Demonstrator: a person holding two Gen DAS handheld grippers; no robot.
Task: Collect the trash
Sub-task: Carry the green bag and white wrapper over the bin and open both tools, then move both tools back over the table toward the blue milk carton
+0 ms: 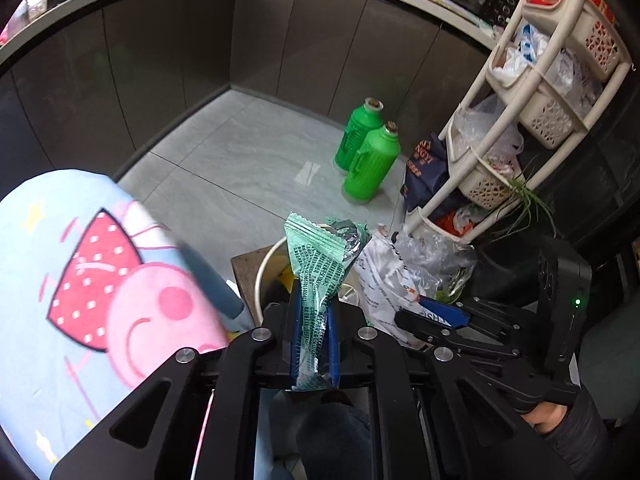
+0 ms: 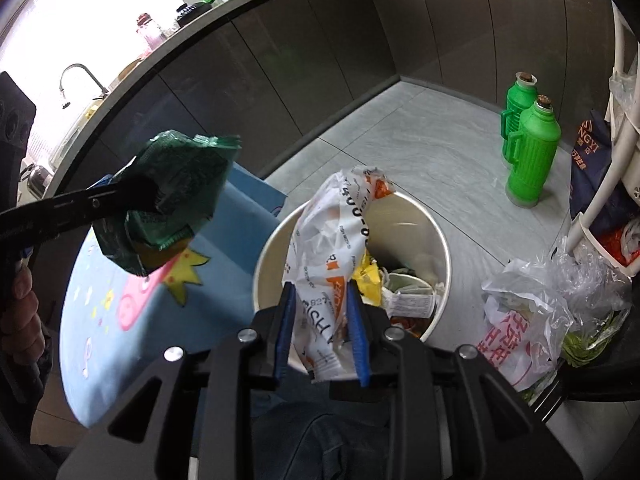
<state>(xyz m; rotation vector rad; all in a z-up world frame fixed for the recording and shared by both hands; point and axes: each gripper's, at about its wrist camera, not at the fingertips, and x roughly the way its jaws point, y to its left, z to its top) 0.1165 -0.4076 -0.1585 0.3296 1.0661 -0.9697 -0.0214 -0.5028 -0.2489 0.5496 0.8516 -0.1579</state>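
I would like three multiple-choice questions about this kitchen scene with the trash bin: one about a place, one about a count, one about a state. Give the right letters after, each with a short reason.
1. Where is the white and orange wrapper?
A. flat on the floor
B. between the right gripper's fingers, in front of the bin
C. on the counter

2. How many green bottles stand on the floor?
A. one
B. two
C. four

3. What state is the left gripper in?
A. shut on the green wrapper
B. open and empty
C. shut on a bottle

Answers:
1 B: the right wrist view shows the blue pads on both sides of the wrapper, with the bin's opening behind it.
2 B: both views show two bottles side by side near the cabinets.
3 A: the left wrist view shows the green wrapper pinched between the pads.
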